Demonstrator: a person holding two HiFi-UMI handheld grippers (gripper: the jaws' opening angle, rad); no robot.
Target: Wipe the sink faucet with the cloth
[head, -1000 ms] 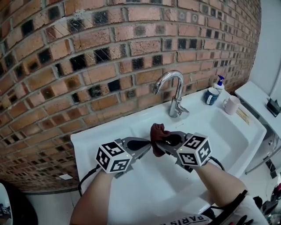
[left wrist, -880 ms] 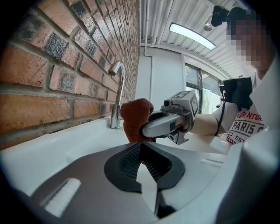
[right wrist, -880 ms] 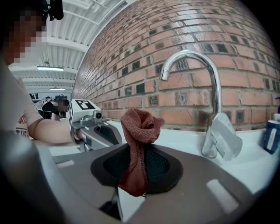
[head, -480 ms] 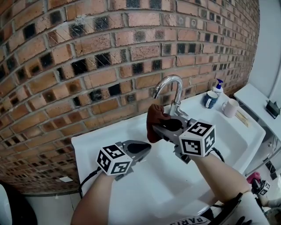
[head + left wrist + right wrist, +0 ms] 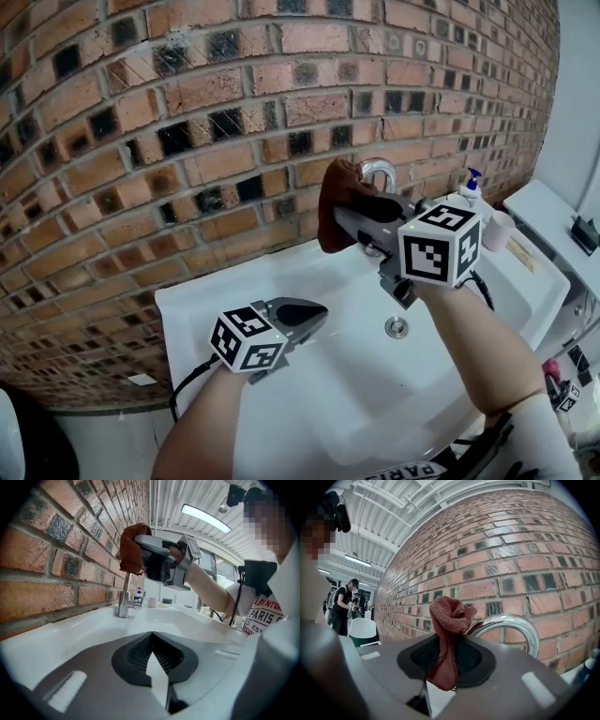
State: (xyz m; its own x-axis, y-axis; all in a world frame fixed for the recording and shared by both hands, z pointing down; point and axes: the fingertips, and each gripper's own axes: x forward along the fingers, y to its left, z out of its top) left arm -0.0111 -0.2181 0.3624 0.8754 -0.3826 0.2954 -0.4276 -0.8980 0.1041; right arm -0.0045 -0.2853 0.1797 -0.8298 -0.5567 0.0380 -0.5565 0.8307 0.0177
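My right gripper (image 5: 349, 217) is raised at the top of the chrome faucet (image 5: 380, 171) and is shut on a dark red cloth (image 5: 337, 202). The cloth (image 5: 449, 620) bunches up above the jaws, just left of the faucet's arched spout (image 5: 513, 623). From the left gripper view, the cloth (image 5: 132, 549) hangs over the faucet (image 5: 123, 603). My left gripper (image 5: 309, 314) is low over the left part of the white sink (image 5: 309, 394), shut with nothing in it.
A brick wall (image 5: 187, 141) rises right behind the sink. A soap bottle (image 5: 469, 186), a dark blue cup and a white mug (image 5: 499, 230) stand on the sink's right ledge. The drain (image 5: 397, 327) lies in the basin under my right arm.
My right gripper has lifted the cloth from mid-basin, where both grippers met, up to the top of the faucet spout. My left gripper has let go and stayed low.
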